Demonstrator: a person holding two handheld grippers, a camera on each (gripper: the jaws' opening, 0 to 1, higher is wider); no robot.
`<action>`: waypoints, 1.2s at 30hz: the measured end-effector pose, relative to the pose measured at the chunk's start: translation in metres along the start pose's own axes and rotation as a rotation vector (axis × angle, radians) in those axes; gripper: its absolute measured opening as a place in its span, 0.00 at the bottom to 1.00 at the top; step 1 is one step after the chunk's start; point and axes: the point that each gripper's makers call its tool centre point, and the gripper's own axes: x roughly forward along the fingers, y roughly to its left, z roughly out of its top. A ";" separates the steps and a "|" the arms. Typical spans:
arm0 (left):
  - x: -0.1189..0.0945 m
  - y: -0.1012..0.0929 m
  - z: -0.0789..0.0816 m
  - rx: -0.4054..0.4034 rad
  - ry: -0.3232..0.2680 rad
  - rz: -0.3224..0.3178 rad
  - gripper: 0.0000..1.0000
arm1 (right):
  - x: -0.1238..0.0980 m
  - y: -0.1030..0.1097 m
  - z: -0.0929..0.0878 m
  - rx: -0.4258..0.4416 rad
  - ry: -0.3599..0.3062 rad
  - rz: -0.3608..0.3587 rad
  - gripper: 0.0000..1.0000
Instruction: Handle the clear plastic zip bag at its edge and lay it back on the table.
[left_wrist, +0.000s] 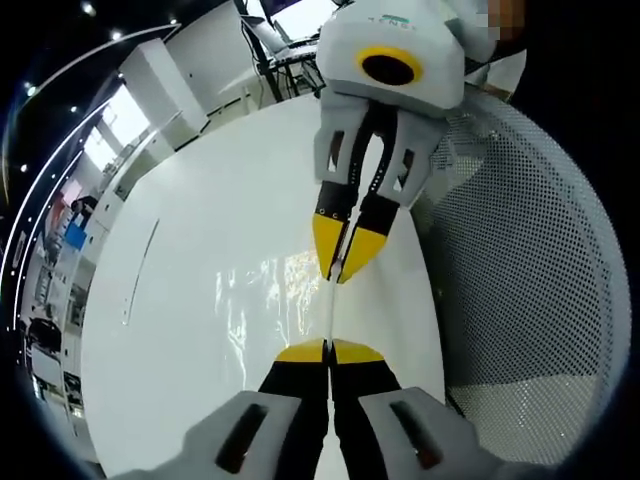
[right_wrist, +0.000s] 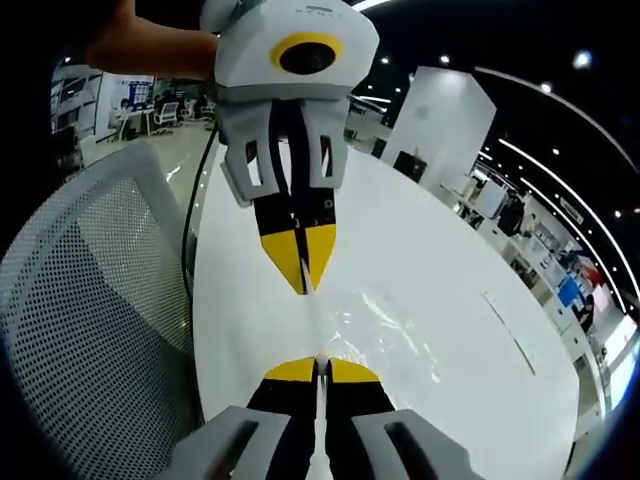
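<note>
The clear plastic zip bag (left_wrist: 268, 292) hangs over the white table (left_wrist: 170, 330), showing mainly as glints. Its top edge runs as a thin line between the two grippers. My left gripper (left_wrist: 328, 350) rises from the bottom of the left gripper view, shut on that edge. The right gripper (left_wrist: 340, 270) comes down from the top, facing it, its yellow tips pinched on the same edge. In the right gripper view my right gripper (right_wrist: 320, 366) is shut on the bag (right_wrist: 385, 318), and the left gripper (right_wrist: 304, 284) grips it from above.
A white mesh chair (left_wrist: 530, 300) stands close beside the table (right_wrist: 450, 240), also seen as the chair back (right_wrist: 90, 300). A person's hand (right_wrist: 140, 45) holds the left gripper. Office desks and chairs (left_wrist: 280, 45) stand beyond the table's far end.
</note>
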 end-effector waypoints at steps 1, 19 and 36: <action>0.000 0.000 0.000 0.000 0.000 0.001 0.00 | 0.000 0.000 0.000 0.001 0.000 0.000 0.00; -0.006 0.004 -0.010 -0.023 0.008 0.016 0.00 | -0.001 -0.002 -0.007 0.014 0.015 -0.003 0.00; -0.012 0.008 -0.017 -0.042 0.017 0.032 0.00 | 0.000 -0.003 -0.011 0.028 0.018 -0.004 0.00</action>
